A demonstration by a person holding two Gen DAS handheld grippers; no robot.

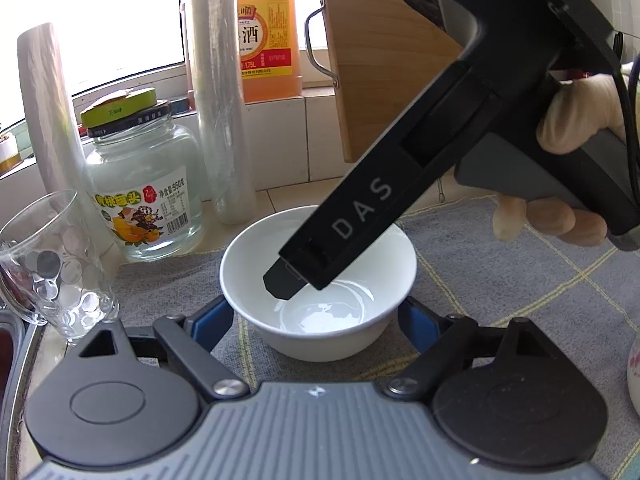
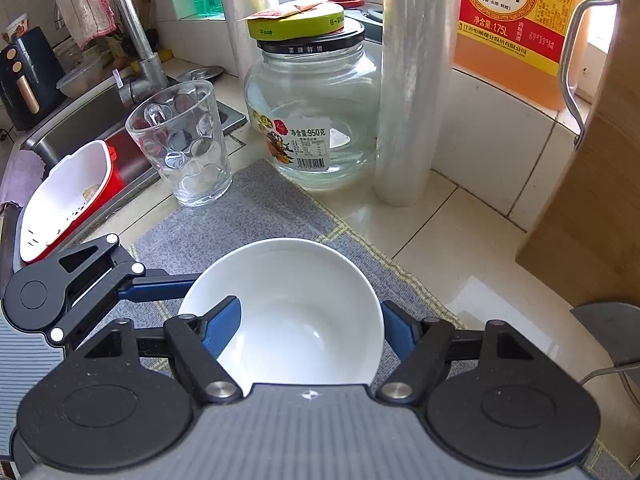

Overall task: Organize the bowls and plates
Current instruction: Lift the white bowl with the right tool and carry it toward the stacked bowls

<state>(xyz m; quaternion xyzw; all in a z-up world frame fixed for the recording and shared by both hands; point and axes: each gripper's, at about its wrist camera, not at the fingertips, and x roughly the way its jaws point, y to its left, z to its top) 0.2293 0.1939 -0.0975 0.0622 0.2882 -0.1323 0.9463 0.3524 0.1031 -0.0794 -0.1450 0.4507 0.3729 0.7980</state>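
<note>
Resting on the grey mat (image 2: 256,200) near its back edge, the white bowl (image 2: 288,300) sits just in front of the glass jar (image 2: 312,120). The right gripper (image 2: 310,320) straddles one wall, one blue finger (image 2: 222,324) inside and the other outside, clenched on the bowl. The left gripper (image 1: 316,320) flanks the bowl's base, its fingers spread and released.

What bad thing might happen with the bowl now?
Both tongs crowd one bowl: the right tongs have a finger inside it, the left tongs straddle it, so they may bump or tug it askew. The glass and jar stand close; a swung bowl might knock them.
</note>
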